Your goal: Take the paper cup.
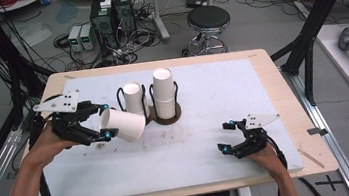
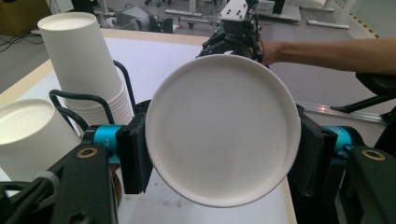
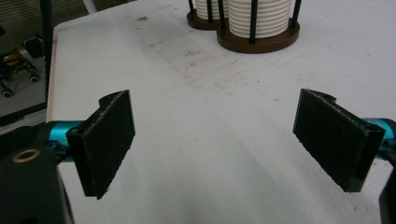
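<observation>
My left gripper (image 1: 106,120) is shut on a white paper cup (image 1: 124,126), which it holds tipped on its side just above the table, left of the cup holder. In the left gripper view the cup's round end (image 2: 222,140) faces the camera, with both black pads (image 2: 133,154) pressed on its sides. Two stacks of white cups stand in a brown holder (image 1: 177,115) with black wire loops: a shorter stack (image 1: 132,97) and a taller stack (image 1: 163,91). My right gripper (image 1: 225,136) rests near the front right of the table, open, with nothing between its pads (image 3: 109,140).
The table is a white mat (image 1: 203,99) on a wooden top (image 1: 283,94). A black stool (image 1: 208,21), computers (image 1: 112,15) and cables stand on the floor beyond the far edge. Black frame posts (image 1: 318,15) rise at both sides.
</observation>
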The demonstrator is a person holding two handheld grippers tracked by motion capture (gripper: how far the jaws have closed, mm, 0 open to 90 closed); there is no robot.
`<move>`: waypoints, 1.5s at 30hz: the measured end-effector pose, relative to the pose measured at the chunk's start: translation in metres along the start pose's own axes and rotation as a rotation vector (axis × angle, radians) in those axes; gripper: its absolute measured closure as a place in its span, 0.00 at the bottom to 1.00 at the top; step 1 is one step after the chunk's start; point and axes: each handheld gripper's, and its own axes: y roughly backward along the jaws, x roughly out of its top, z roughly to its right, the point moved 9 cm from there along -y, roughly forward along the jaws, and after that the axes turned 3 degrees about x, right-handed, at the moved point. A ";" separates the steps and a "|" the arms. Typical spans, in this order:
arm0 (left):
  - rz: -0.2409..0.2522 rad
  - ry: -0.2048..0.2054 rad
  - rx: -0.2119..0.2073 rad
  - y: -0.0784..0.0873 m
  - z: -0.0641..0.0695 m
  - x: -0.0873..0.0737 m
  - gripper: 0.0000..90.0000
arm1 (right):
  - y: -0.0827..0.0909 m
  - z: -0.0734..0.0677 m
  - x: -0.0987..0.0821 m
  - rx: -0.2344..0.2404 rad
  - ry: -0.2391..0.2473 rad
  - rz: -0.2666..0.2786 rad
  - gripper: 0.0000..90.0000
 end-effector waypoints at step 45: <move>0.017 0.071 -0.008 -0.017 -0.008 -0.050 0.38 | -0.001 -0.002 0.000 0.001 0.006 -0.007 0.15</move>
